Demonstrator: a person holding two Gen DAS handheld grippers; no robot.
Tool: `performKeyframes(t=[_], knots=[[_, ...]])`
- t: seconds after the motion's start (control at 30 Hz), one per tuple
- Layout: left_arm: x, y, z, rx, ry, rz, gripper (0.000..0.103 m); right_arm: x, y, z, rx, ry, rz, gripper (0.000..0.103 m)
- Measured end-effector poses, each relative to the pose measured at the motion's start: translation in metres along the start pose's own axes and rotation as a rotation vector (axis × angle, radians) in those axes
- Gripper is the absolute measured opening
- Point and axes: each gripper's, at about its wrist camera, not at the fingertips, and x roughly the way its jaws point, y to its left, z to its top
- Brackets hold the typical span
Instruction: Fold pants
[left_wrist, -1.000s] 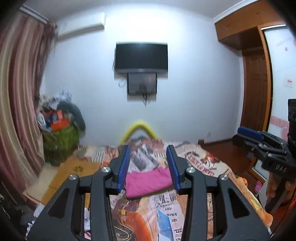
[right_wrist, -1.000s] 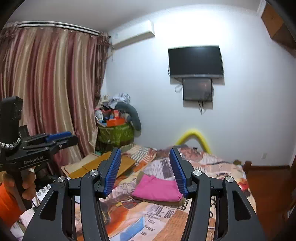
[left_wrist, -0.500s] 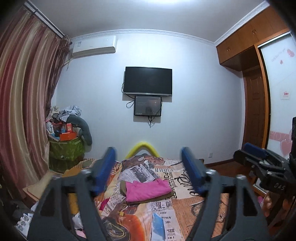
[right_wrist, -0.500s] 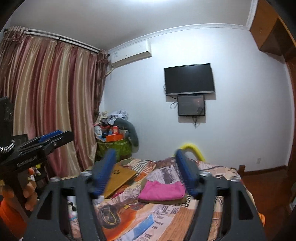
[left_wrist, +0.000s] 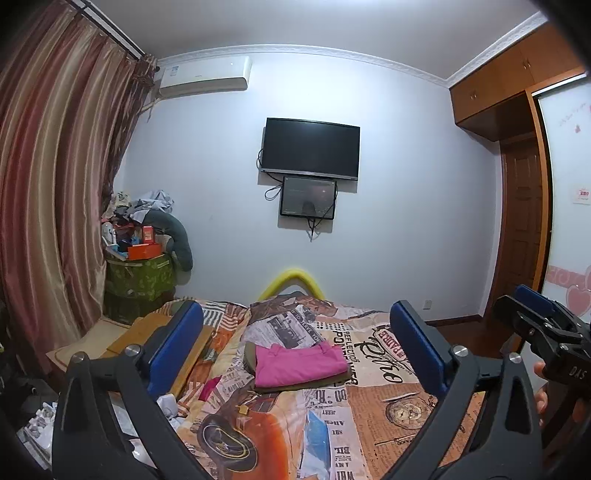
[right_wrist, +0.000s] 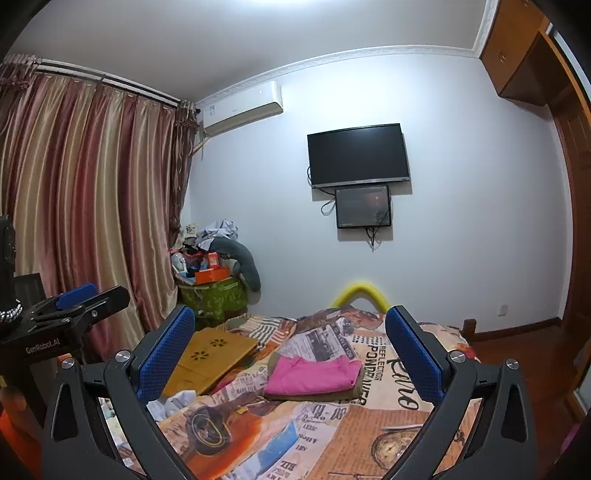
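Folded pink pants (left_wrist: 301, 363) lie on top of a folded olive garment in the middle of the bed; they also show in the right wrist view (right_wrist: 314, 376). My left gripper (left_wrist: 295, 336) is open and empty, held well back and above the bed. My right gripper (right_wrist: 290, 339) is open and empty, also held back from the pants. The right gripper shows at the right edge of the left wrist view (left_wrist: 546, 332). The left gripper shows at the left edge of the right wrist view (right_wrist: 74, 306).
The bed has a newspaper-print cover (left_wrist: 369, 417). A wooden lap desk (right_wrist: 214, 354) lies at its left side. A green bin piled with clutter (left_wrist: 140, 273) stands by the curtain. A TV (left_wrist: 310, 147) hangs on the far wall. A wooden door (left_wrist: 524, 236) is at right.
Both grippers have opened wide and tilted upward and back, so the room's wall and ceiling fill more of the views. The pants lie still.
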Motion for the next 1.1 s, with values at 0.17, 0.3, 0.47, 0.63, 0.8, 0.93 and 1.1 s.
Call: performKeyframes(t=[0.17, 0.3, 0.47, 0.63, 0.8, 0.93, 1.1], knots=[[-0.002, -0.005, -0.006, 0.022, 0.004, 0.018, 0.103, 0.000, 0.001, -0.001, -0.004, 0.015, 0.001, 0.103], [-0.001, -0.008, -0.009, 0.034, 0.008, 0.023, 0.103, -0.001, 0.000, -0.003, 0.002, 0.021, 0.004, 0.103], [0.001, -0.010, -0.011, 0.042, 0.014, 0.013, 0.103, -0.002, 0.000, -0.004, -0.002, 0.027, -0.001, 0.103], [0.003, -0.009, -0.012, 0.038, 0.024, 0.002, 0.103, -0.003, 0.001, -0.001, -0.005, 0.029, -0.005, 0.103], [0.002, -0.007, -0.011, 0.036, 0.026, -0.002, 0.103, -0.004, 0.002, -0.003, -0.010, 0.028, -0.010, 0.103], [0.002, -0.007, -0.011, 0.036, 0.025, -0.002, 0.103, -0.004, 0.001, -0.002, -0.010, 0.029, -0.015, 0.103], [0.004, -0.008, -0.011, 0.044, 0.023, -0.003, 0.103, -0.004, -0.001, -0.002, 0.002, 0.030, -0.014, 0.103]])
